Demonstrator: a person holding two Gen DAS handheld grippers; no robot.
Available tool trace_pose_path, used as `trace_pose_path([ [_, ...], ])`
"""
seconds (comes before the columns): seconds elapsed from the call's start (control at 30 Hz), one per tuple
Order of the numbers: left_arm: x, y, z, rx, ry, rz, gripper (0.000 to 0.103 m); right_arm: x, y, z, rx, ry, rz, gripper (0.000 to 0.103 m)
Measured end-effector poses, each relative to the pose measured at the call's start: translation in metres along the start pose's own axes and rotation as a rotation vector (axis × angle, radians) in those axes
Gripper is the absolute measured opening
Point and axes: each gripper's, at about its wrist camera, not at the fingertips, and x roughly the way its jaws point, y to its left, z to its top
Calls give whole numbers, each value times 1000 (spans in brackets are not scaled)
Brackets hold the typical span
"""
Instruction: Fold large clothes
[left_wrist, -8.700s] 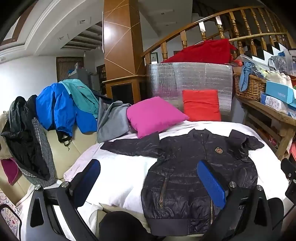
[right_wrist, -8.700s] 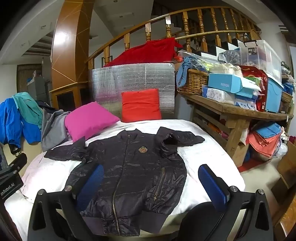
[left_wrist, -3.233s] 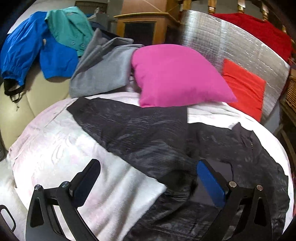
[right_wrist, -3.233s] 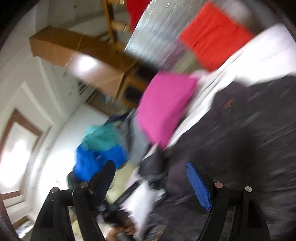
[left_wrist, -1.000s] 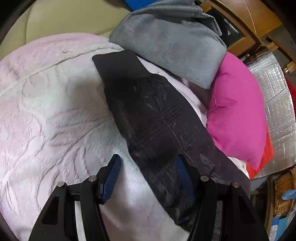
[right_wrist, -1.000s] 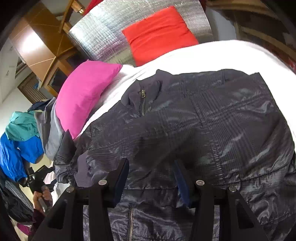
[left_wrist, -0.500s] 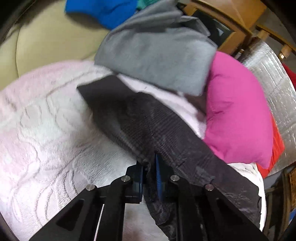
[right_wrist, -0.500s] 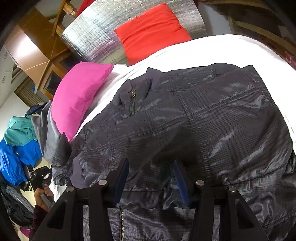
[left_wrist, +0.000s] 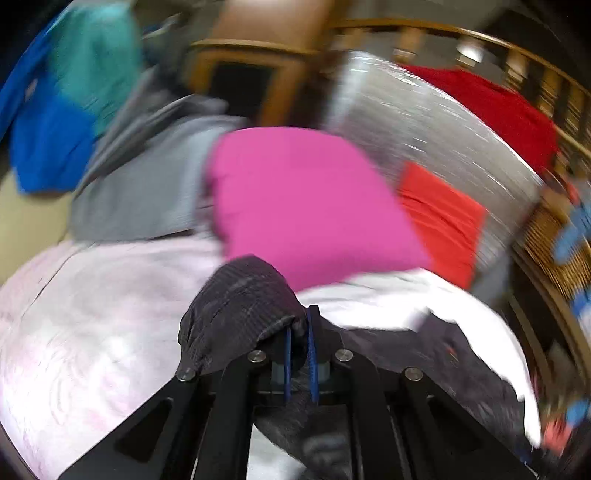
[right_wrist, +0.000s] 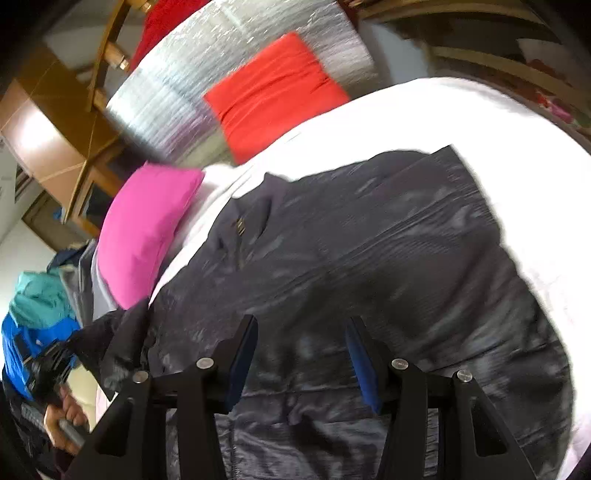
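- L gripper (left_wrist: 300, 332): blue pads closed tight on dark sleeve (left_wrist: 236, 306) of black jacket (right_wrist: 369, 266); fabric bunched into a hump over L finger, draped off the tips; rest of sleeve trailing down under the gripper frame; L wrist view heavily blurred
- R gripper (right_wrist: 301, 354): jaws partly apart, nothing clamped; hovering over lower body of jacket; contact w/ fabric can't be told
- jacket: lying spread on white blanket (right_wrist: 480, 122) over rounded bed; collar + zip pull toward pink pillow (right_wrist: 144, 229); hem toward R wrist cam; glossy quilted surface, wrinkled
- in R wrist view, far-left sleeve lifted off bed, leading to L-side tool w/ person's hand (right_wrist: 66, 413) around its handle
- pink pillow just behind gripped sleeve in L wrist view, resting on blanket edge; red cushion (right_wrist: 273, 92) beside it, leaning on silver foil panel (right_wrist: 207, 74)
- grey garment (left_wrist: 147, 177) left of pink pillow; blue + teal jackets (left_wrist: 62, 110) piled further left on beige sofa
- red cloth (left_wrist: 498, 107) hanging over wooden railing behind foil panel; wicker basket (left_wrist: 546, 251) at right edge, blurred
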Motion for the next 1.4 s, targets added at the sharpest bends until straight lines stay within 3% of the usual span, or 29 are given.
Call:
trace_pose_path([
  [0.3, -4, -152, -76, 351, 101, -206, 7, -28, -54, 22, 115, -65, -39, 53],
  [0.43, 16, -205, -136, 477, 265, -311, 7, -33, -73, 28, 154, -62, -37, 53],
  [0.57, 30, -236, -188, 586, 429, -300, 8, -39, -80, 32, 158, -67, -39, 53],
  [0.63, 26, -236, -193, 591, 440, -294, 11, -42, -85, 34, 160, -67, -31, 54],
  [0.67, 18, -236, -190, 587, 437, -309, 17, -45, -88, 35, 161, -68, -23, 55],
  [0.73, -2, -230, -178, 561, 434, -366, 41, -47, -93, 37, 157, -67, -10, 58],
  [0.77, -10, -225, -171, 547, 414, -385, 59, -48, -94, 37, 155, -67, 0, 59],
  [0.8, -24, -217, -161, 525, 368, -405, 69, -48, -95, 37, 155, -62, 14, 60],
  [0.93, -43, -186, -121, 442, 273, -404, 72, -37, -88, 33, 166, -10, 90, 61],
  [1.03, -40, -144, -95, 323, 249, -340, 75, -25, -68, 28, 133, 20, 117, 61],
  [1.13, -14, -96, -80, 158, 298, -222, 75, -10, -43, 24, 93, 51, 152, 63],
  [1.2, 5, -72, -78, 75, 346, -140, 75, -4, -20, 21, 40, 38, 161, 72],
  [1.3, 28, -46, -87, -8, 423, -34, 74, 4, 21, 15, -109, 19, 135, 83],
  [1.4, 44, -26, -95, -60, 479, 44, 74, 24, 59, 2, -240, 65, 115, 84],
])
